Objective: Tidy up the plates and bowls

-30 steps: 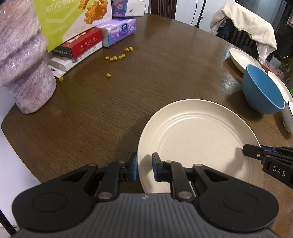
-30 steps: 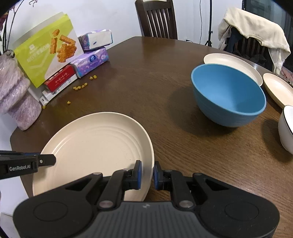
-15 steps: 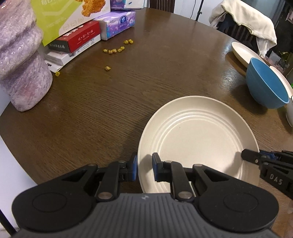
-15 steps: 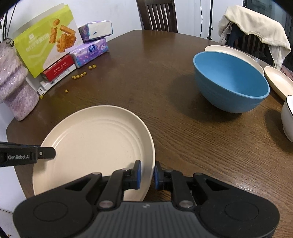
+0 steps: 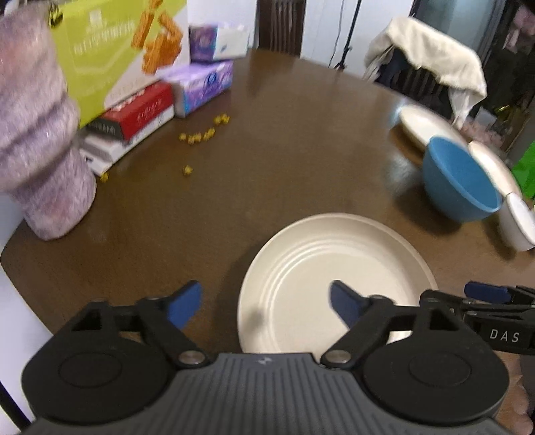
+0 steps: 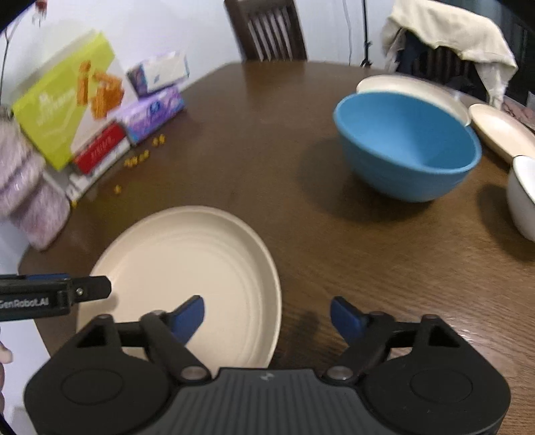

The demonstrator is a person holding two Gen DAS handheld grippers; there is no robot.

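A large cream plate (image 5: 334, 274) (image 6: 187, 261) lies flat on the brown table (image 5: 267, 174) near its front edge. My left gripper (image 5: 265, 301) straddles the plate's left rim; its jaws are opening wide and no pad touches the rim. My right gripper (image 6: 267, 313) straddles the right rim, jaws also opening, free of the plate. A blue bowl (image 6: 408, 144) (image 5: 458, 180) stands to the right, behind the plate. Beside it are a white bowl (image 6: 525, 197) and two more cream plates (image 6: 411, 90) (image 6: 501, 130).
Snack and tissue boxes (image 5: 133, 83) are stacked at the back left beside a purple ribbed vase (image 5: 40, 150). Yellow crumbs (image 5: 200, 135) lie scattered near them. Chairs stand behind the table, one draped with a pale cloth (image 6: 451, 30).
Both grippers were shut on the plate's opposite rims; their jaws have now sprung wide apart and let it go. The left gripper has risen slightly. The plate rests on the table.
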